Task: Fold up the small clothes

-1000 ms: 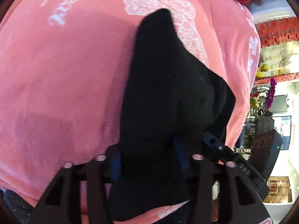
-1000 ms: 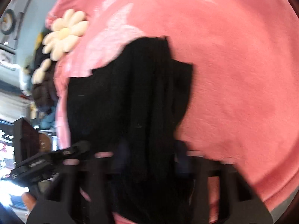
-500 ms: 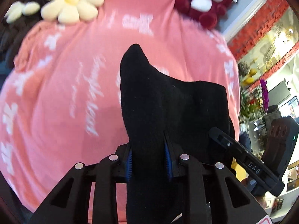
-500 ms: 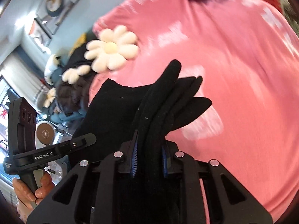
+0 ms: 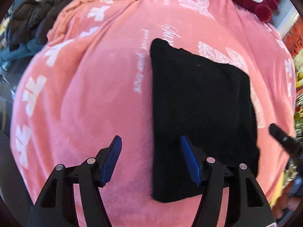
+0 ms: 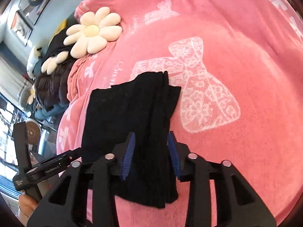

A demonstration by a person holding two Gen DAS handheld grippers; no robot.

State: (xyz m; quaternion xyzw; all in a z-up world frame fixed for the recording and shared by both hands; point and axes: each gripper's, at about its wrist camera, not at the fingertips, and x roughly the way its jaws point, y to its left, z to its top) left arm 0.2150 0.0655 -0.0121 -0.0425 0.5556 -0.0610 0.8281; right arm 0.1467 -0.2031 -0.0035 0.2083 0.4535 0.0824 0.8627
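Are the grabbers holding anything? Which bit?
The right gripper pinches the folded black cloth near its closest end. The left gripper holds nothing; its fingers have just been opening, with nothing between them.

My left tongs (image 5: 149, 158) have just been opening and now gape wide, nothing between their blue pads. My right tongs (image 6: 151, 155) stand narrower, angled downward, blue pads (image 6: 128, 157) close alongside cloth.
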